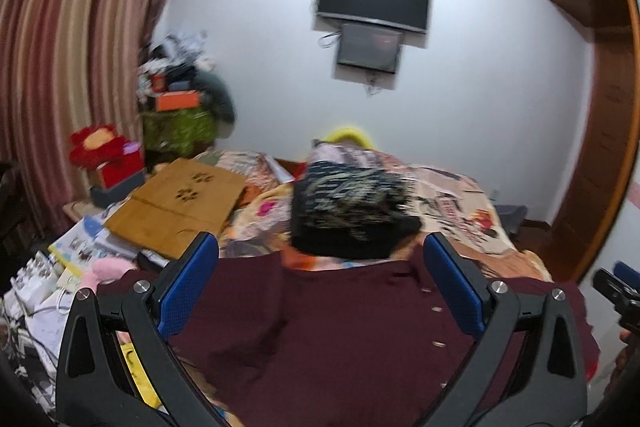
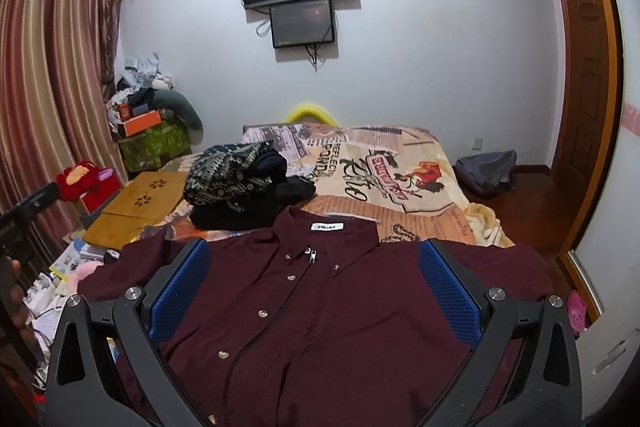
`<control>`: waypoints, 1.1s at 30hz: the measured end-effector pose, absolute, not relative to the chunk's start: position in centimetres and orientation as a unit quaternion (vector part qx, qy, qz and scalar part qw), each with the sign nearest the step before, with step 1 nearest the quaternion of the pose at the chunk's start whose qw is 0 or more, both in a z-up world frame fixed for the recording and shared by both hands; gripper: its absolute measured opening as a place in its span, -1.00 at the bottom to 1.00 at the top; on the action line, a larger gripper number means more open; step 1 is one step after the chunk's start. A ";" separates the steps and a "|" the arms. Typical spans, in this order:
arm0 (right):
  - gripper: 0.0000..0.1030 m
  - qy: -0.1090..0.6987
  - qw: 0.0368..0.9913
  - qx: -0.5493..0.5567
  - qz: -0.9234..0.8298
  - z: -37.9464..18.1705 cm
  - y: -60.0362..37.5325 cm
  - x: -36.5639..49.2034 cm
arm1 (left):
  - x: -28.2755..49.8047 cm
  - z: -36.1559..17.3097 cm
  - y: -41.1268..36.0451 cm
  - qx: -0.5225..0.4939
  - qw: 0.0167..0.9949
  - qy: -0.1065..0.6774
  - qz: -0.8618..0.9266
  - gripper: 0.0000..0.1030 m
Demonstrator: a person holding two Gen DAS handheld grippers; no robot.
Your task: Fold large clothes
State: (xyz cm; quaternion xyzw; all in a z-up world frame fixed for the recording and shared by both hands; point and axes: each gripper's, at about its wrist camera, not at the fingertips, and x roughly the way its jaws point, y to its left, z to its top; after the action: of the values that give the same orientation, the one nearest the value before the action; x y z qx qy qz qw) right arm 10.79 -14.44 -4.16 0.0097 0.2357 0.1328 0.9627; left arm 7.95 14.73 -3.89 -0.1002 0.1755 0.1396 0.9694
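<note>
Bed (image 2: 420, 195) clutter blurs beyond maroon shirt (image 2: 320, 307)

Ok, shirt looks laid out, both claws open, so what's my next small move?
Probably lower the right claw onto the right sleeve of the maroon shirt and pinch it for the first fold inward. The shirt lies flat, buttoned, collar away, and both claws, including the left claw, are open and empty.

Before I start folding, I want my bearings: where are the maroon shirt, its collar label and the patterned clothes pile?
maroon shirt (image 2: 340, 327): right wrist view, front panel.
collar label (image 2: 328, 226): right wrist view, white tag.
patterned clothes pile (image 2: 228, 175): right wrist view, top garment.
</note>
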 end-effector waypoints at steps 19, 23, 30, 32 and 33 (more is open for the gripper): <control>1.00 0.336 0.936 0.010 0.108 -8.9 -14.3 17.1 | 8.9 -25.6 38.7 -0.433 0.785 0.373 0.238 1.00; 1.00 0.350 0.931 0.010 0.103 -9.5 -14.4 17.9 | 9.2 -30.3 40.7 -0.506 0.745 0.378 0.216 0.96; 1.00 0.363 0.926 0.011 0.101 -10.1 -14.5 18.5 | 9.7 -36.2 44.2 -0.573 0.688 0.373 0.243 0.43; 1.00 0.366 0.925 0.009 0.098 -10.3 -14.5 18.6 | 10.1 -36.5 44.4 -0.564 0.684 0.381 0.263 0.19; 1.00 0.367 0.925 0.009 0.097 -10.3 -14.4 18.7 | 10.2 -36.4 44.5 -0.558 0.686 0.382 0.268 0.13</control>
State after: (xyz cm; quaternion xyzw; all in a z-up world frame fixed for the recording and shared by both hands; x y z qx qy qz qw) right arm 18.74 -14.45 -10.34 0.0085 0.3669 0.0966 0.9252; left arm 10.21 44.48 -36.40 -0.5582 0.3816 0.2681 0.6863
